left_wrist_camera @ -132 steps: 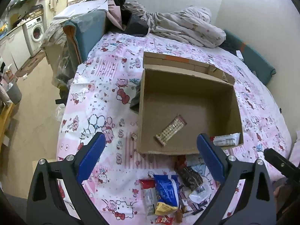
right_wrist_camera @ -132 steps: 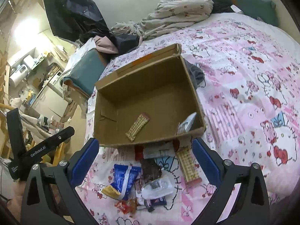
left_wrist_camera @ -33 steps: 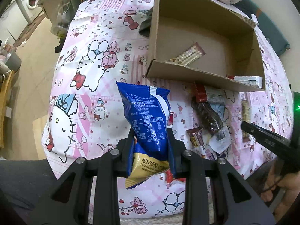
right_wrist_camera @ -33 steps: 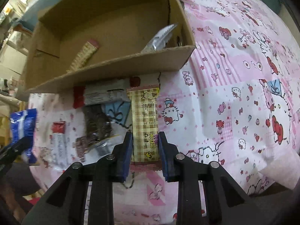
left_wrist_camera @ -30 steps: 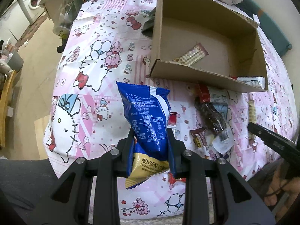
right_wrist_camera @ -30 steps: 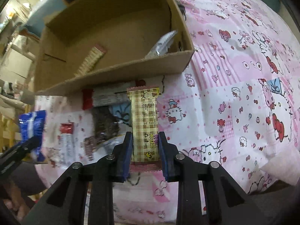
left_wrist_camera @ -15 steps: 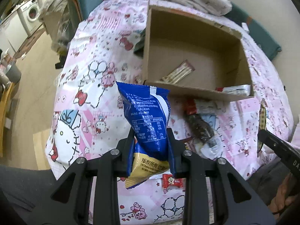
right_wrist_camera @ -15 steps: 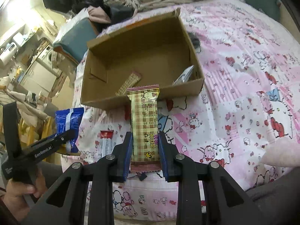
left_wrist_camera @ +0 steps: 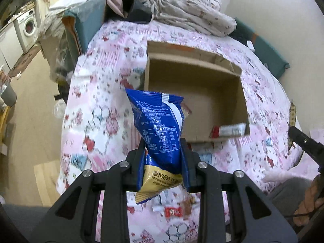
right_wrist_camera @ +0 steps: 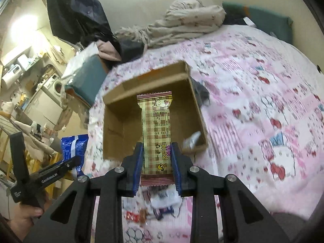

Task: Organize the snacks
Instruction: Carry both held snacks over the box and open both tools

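Note:
My left gripper (left_wrist_camera: 163, 151) is shut on a blue snack bag (left_wrist_camera: 159, 129) and holds it up in front of the open cardboard box (left_wrist_camera: 192, 68) on the pink bed. A white-and-red packet (left_wrist_camera: 230, 130) lies in the box's near right corner. My right gripper (right_wrist_camera: 157, 158) is shut on a yellow checked wafer bar (right_wrist_camera: 156, 125), raised before the same box (right_wrist_camera: 149, 81). The left gripper with its blue bag (right_wrist_camera: 74, 143) shows at the left of the right wrist view. Several loose snacks (right_wrist_camera: 160, 202) lie on the bed below the grippers.
Crumpled bedding (left_wrist_camera: 192, 16) is piled behind the box. A teal cushion (right_wrist_camera: 261, 18) lies at the far right by the wall. A dark cloth (right_wrist_camera: 199, 93) lies beside the box. The floor and a washing machine (left_wrist_camera: 28, 26) are to the left of the bed.
Both grippers have risen and tilted up with their snacks, so the box now sits farther off and more of the room shows. Both grips are unchanged.

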